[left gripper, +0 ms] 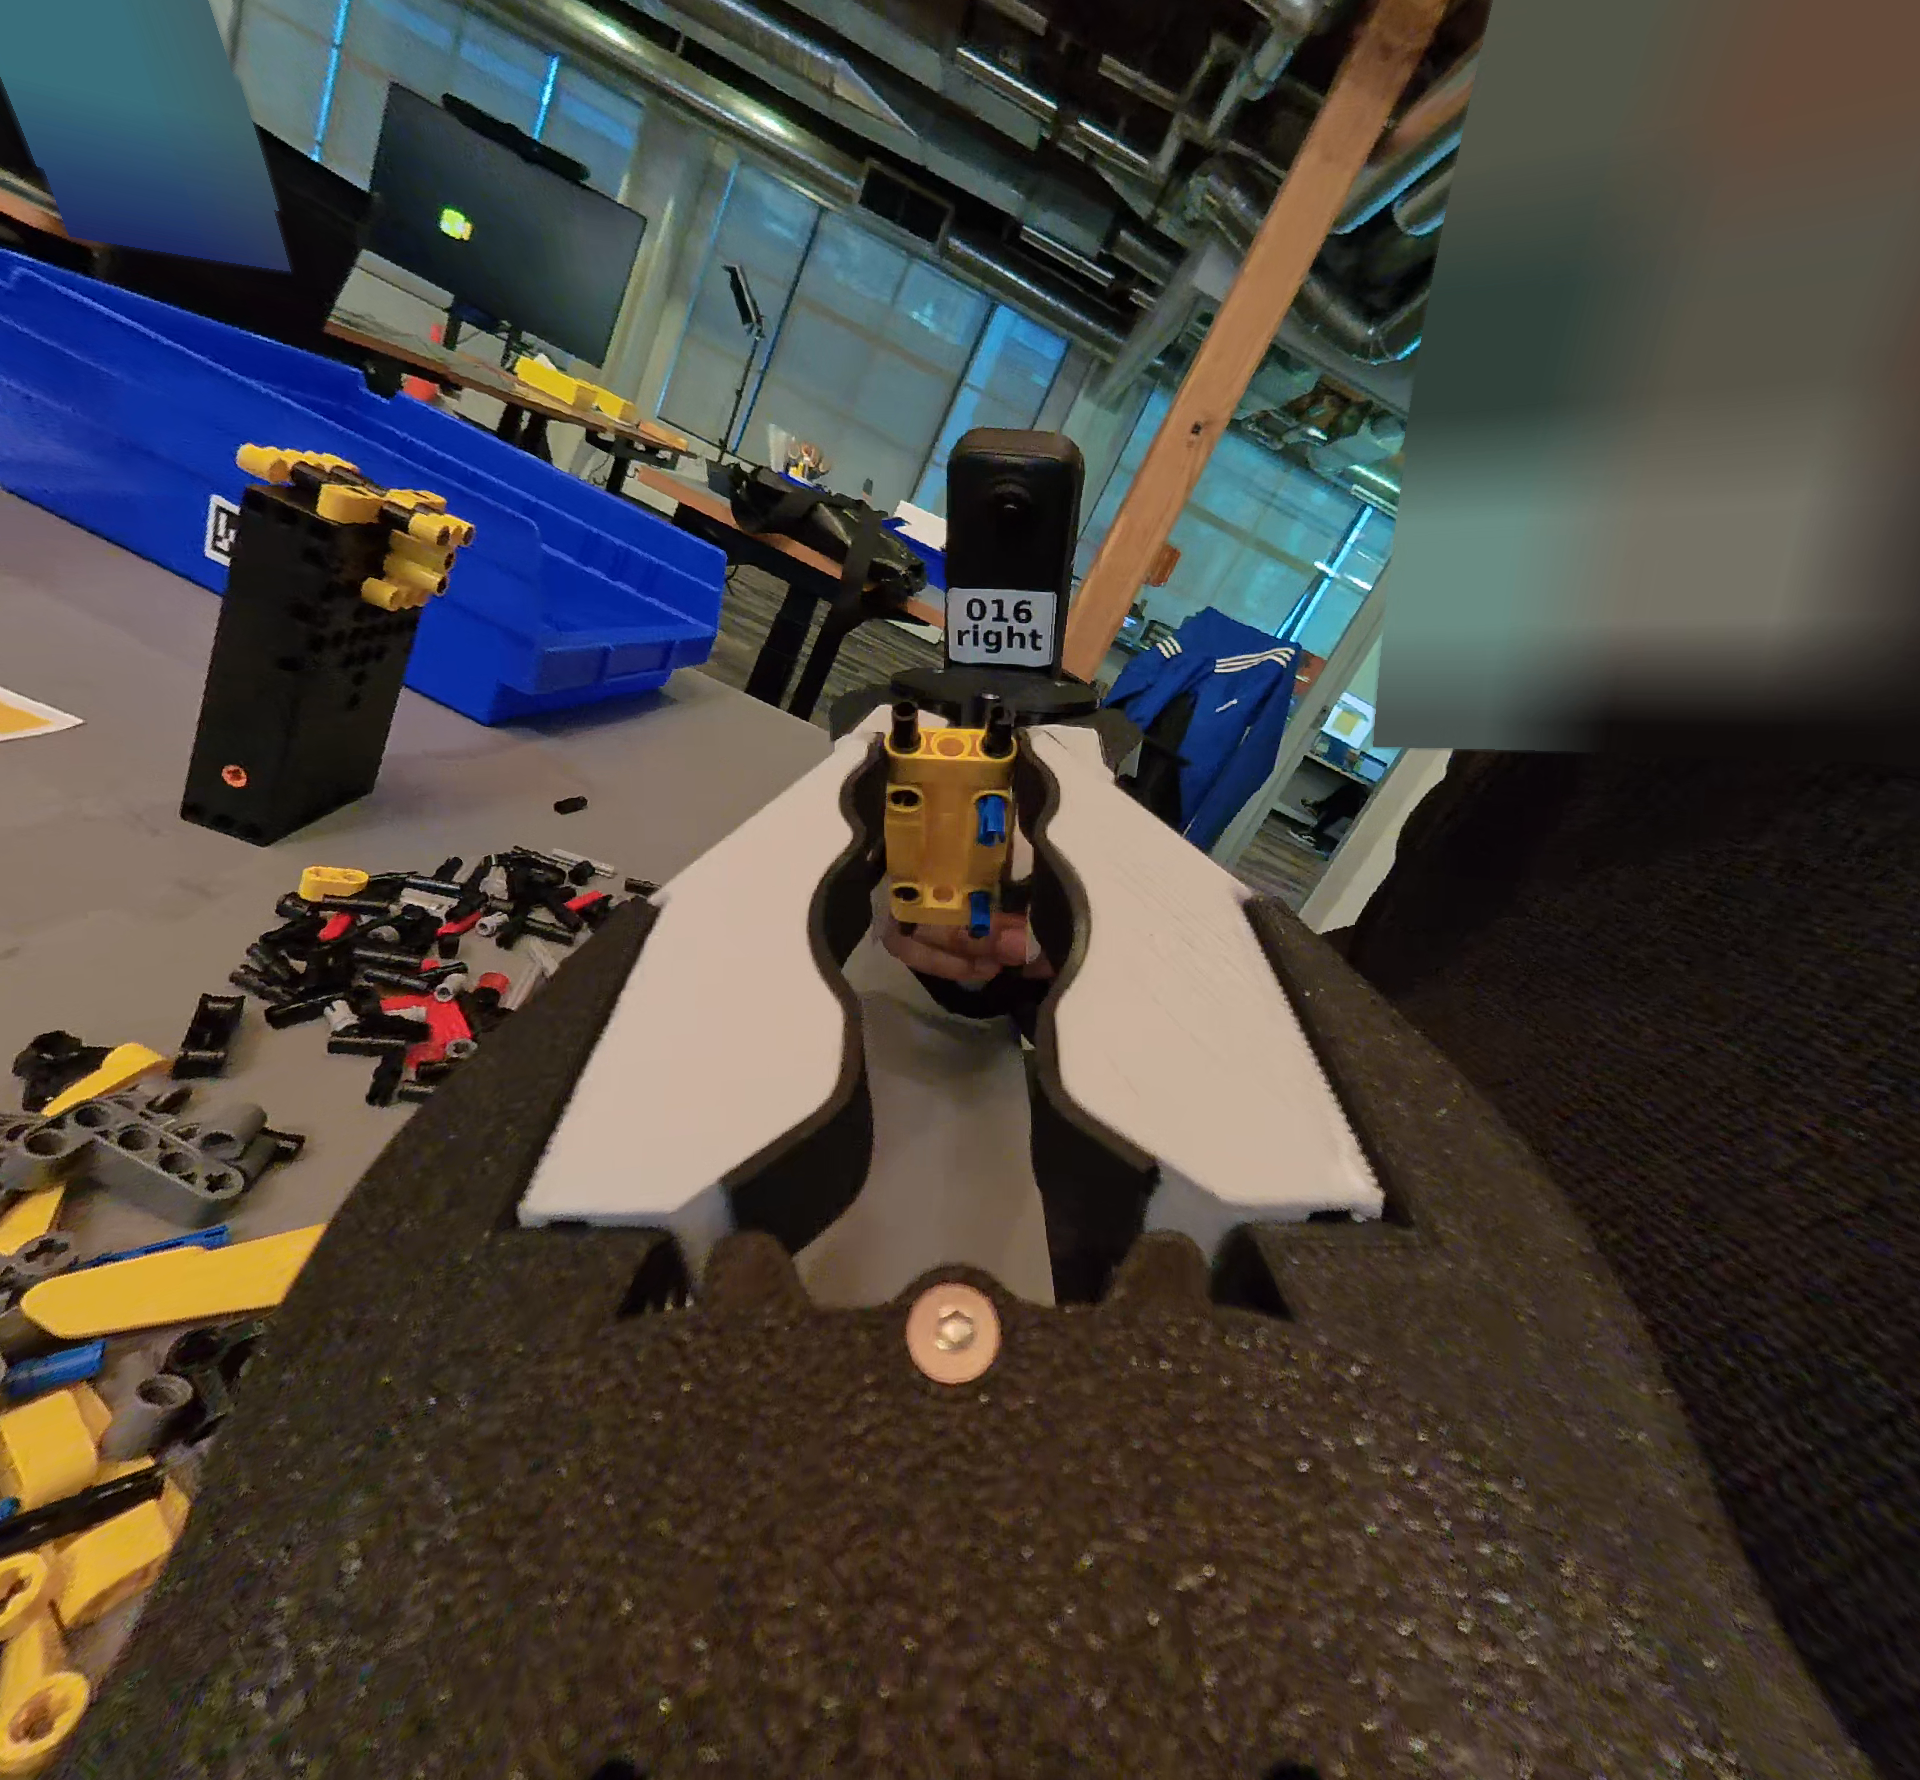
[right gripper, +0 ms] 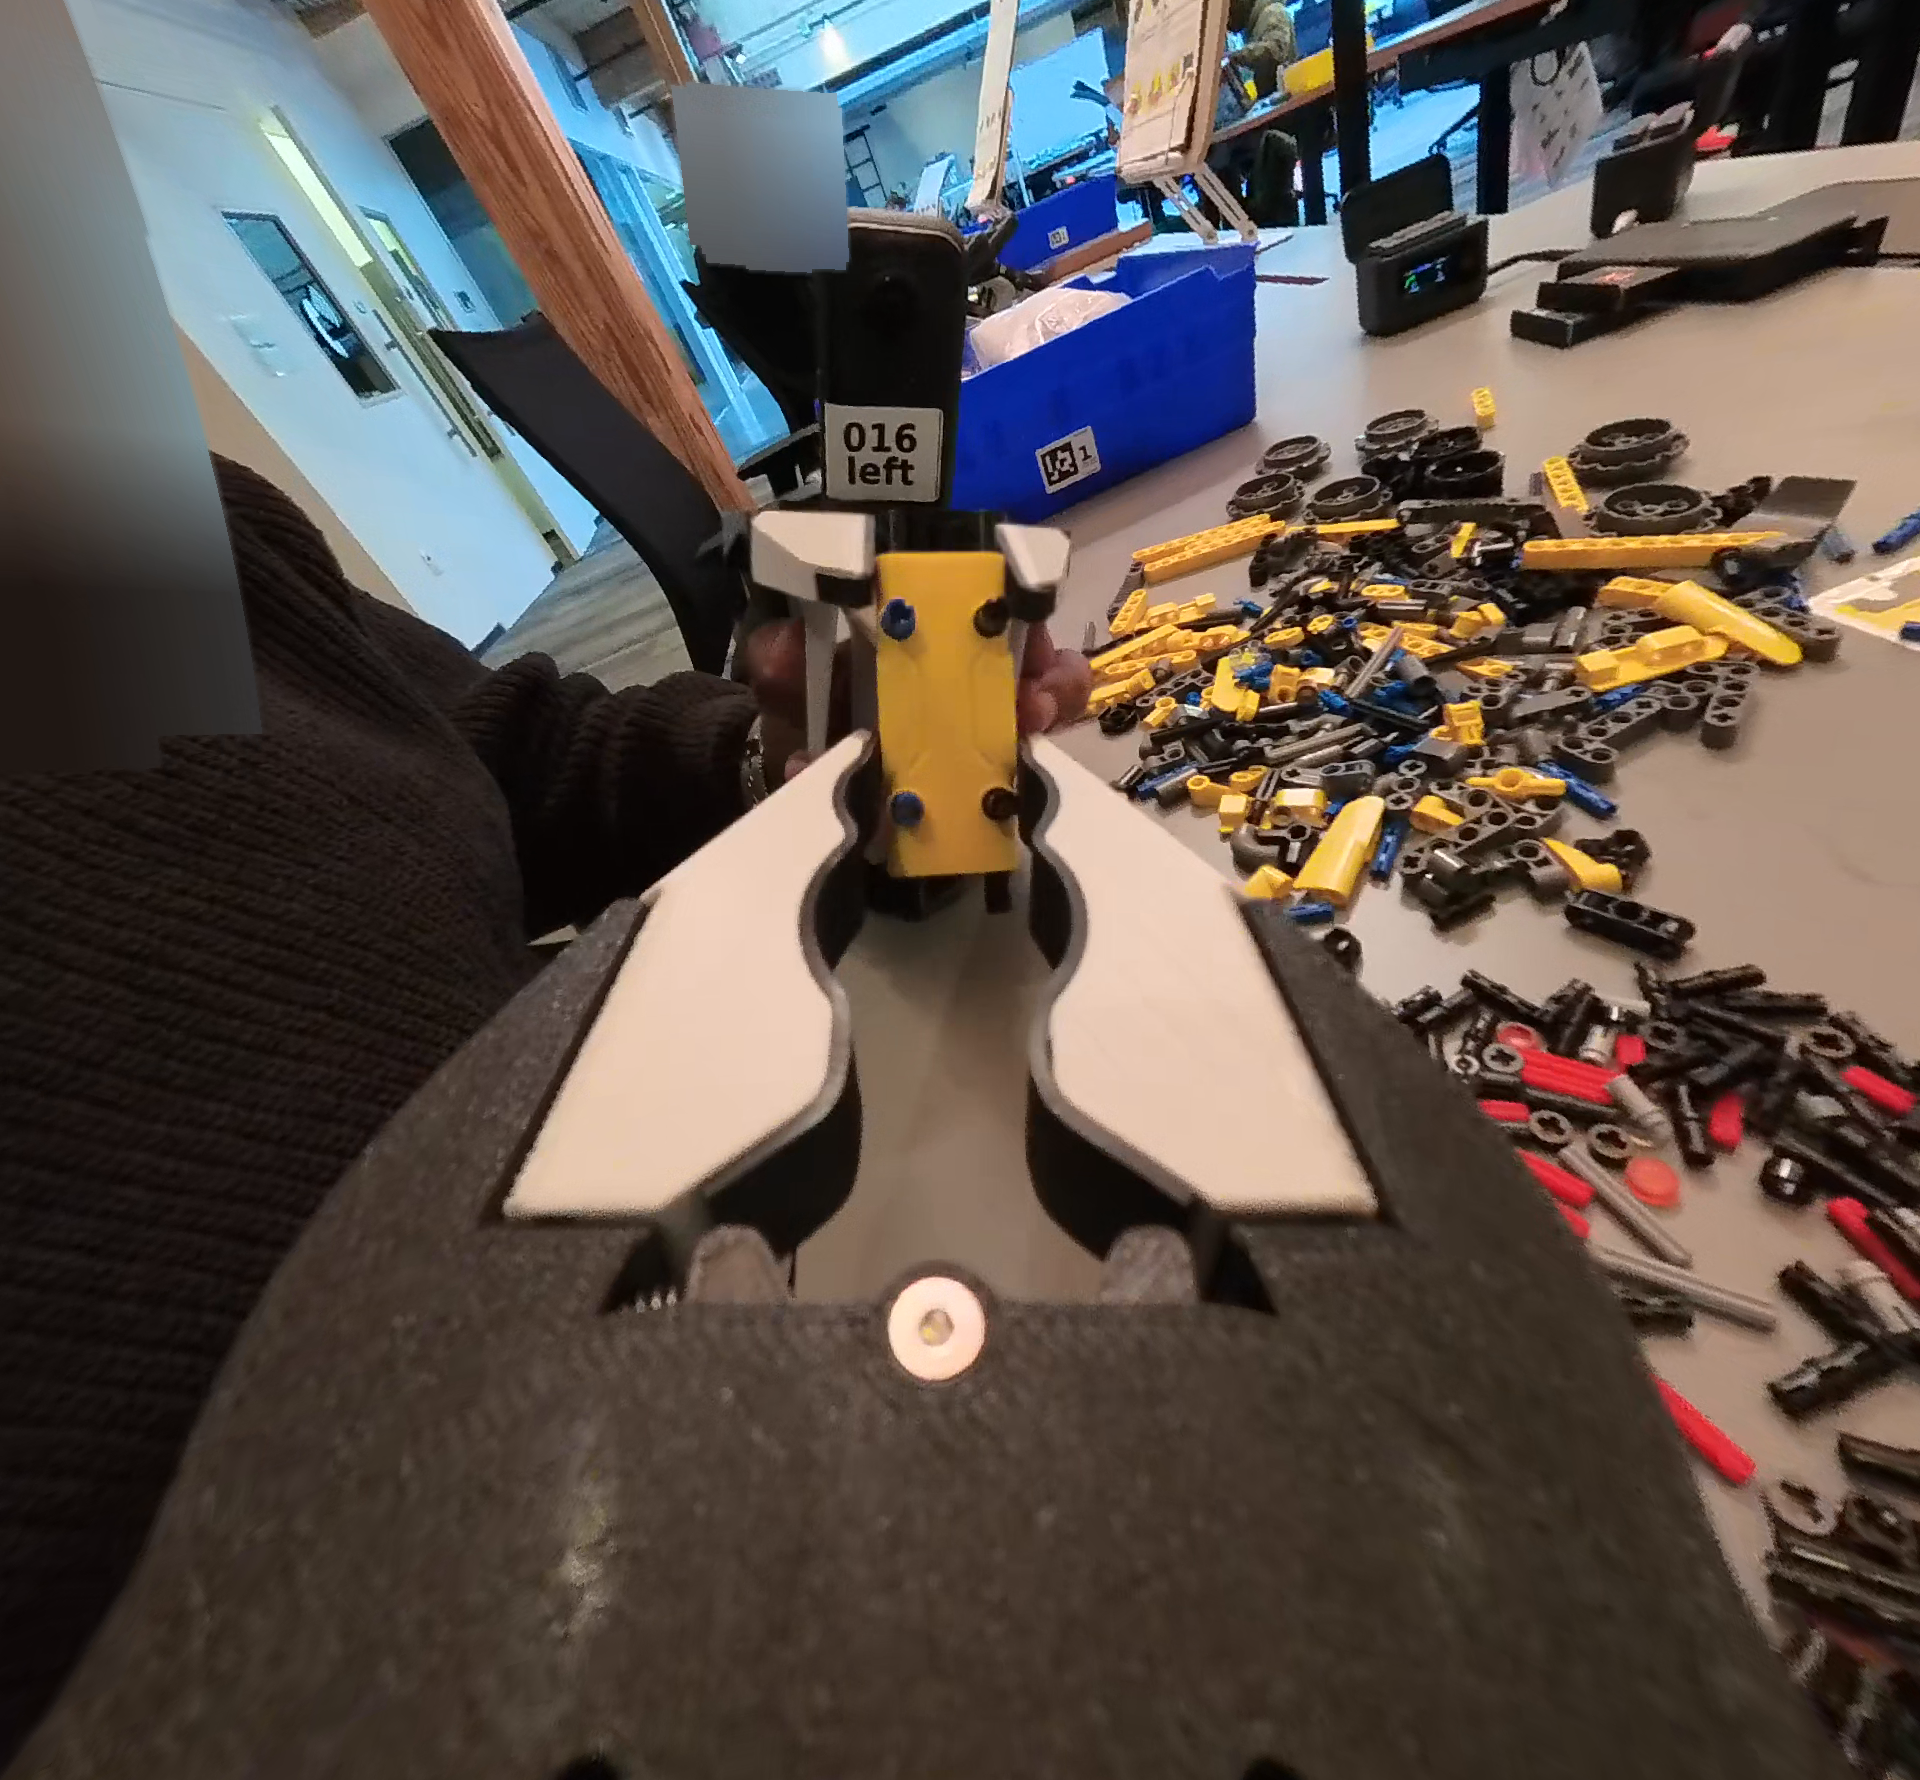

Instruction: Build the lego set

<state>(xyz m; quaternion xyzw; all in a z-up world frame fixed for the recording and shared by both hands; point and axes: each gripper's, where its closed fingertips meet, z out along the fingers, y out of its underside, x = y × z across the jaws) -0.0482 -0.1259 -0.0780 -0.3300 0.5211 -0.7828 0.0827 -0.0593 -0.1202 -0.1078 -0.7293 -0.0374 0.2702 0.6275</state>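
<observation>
A yellow building-block piece (left gripper: 940, 837) with blue and black pins is held in the air between my two grippers, which face each other. My left gripper (left gripper: 948, 764) is shut on it at the fingertips. My right gripper (right gripper: 951, 764) is shut on the lower part of the same piece (right gripper: 940, 712). In the right wrist view the left gripper (right gripper: 914, 556) clamps the piece's top end. The right gripper's black camera (left gripper: 1013, 525) shows behind the piece in the left wrist view. A hand shows behind the piece in both views.
A black block tower (left gripper: 301, 670) topped with yellow parts stands before a blue bin (left gripper: 468, 525). Black and red pins (left gripper: 416, 961) and yellow and grey parts (left gripper: 104, 1263) lie on the grey table. Another pile (right gripper: 1455, 691), wheels (right gripper: 1631, 452), a blue bin (right gripper: 1112, 380) and a dark sleeve (right gripper: 260, 899) are near. My two grippers' fingertips are within a few centimetres of each other. The black block tower (left gripper: 301, 670) is about 20 cm from both grippers' fingertips.
</observation>
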